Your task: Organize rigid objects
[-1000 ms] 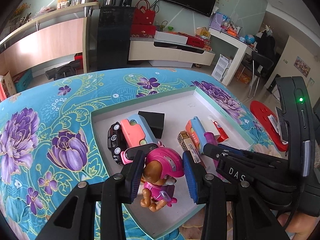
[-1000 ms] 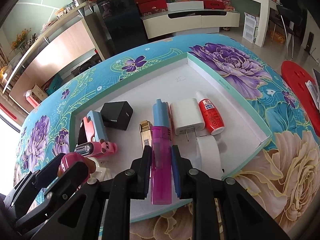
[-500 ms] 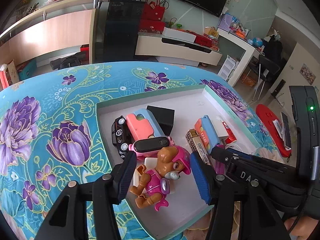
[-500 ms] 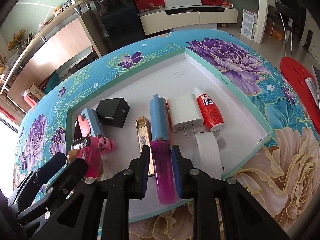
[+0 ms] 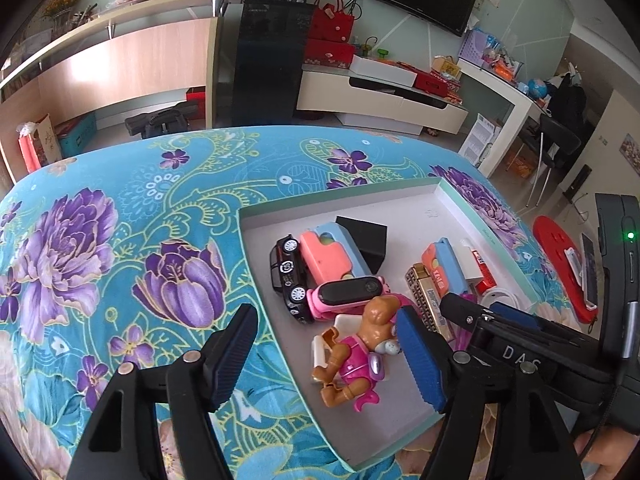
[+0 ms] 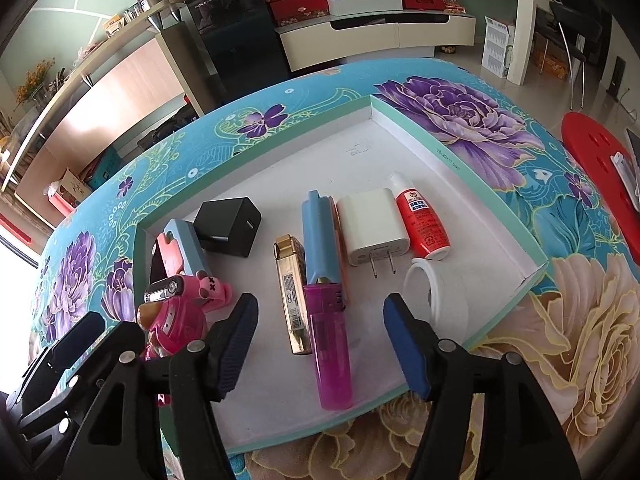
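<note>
Between the fingers of my right gripper (image 6: 316,344) lies the purple lighter (image 6: 330,344), flat in the box lid (image 6: 440,136); the jaws are opening and no pad touches it. My left gripper (image 5: 326,354) is likewise opening, the dog figure (image 5: 352,360) lying free just inside its right finger. Beyond the tools I see the items lined up in the lid, so I judge sorting nearly complete. Only the right view shows the white charger (image 6: 372,226) and tape roll (image 6: 444,296) fully; only the left shows the black toy car (image 5: 290,276).
</note>
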The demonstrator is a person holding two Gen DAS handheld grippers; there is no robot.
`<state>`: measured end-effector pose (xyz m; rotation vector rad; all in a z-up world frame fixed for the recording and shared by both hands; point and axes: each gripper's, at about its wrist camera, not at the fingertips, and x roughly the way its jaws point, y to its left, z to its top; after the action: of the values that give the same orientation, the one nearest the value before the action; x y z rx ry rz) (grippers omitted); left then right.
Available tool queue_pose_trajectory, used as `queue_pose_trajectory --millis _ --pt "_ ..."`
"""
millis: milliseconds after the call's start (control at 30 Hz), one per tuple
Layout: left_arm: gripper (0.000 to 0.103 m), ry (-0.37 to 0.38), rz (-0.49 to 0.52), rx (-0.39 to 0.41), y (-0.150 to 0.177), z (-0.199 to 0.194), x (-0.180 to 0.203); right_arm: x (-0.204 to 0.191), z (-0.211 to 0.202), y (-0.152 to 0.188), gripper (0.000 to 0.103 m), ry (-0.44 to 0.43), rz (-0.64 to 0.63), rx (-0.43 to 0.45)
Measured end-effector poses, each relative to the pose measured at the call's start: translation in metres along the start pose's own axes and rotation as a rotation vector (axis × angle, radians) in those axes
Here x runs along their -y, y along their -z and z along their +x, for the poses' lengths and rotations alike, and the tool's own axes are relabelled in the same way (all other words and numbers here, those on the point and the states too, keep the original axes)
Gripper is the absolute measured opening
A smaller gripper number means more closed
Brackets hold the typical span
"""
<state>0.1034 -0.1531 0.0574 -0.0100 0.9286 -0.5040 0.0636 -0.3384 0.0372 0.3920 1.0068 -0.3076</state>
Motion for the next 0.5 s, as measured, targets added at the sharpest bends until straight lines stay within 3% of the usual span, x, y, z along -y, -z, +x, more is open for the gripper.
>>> queue_pose_trajectory --millis 200,433,500 --pt "0.08 -0.086 -0.033 0.018 -0.002 -0.01 -0.016 -0.002 0.0 0.0 0.067 0.006 0.001 -0.003" --pt "0.102 -0.195 -0.087 0.04 0.009 -0.02 -0.039 -0.012 -0.006 0.004 0.073 0.002 -0.027 0.005" --pt "0.103 -0.222 -0.112 0.037 0.015 -0.022 -0.047 -0.016 -0.008 0.006 0.073 0.0 -0.04 0.005"
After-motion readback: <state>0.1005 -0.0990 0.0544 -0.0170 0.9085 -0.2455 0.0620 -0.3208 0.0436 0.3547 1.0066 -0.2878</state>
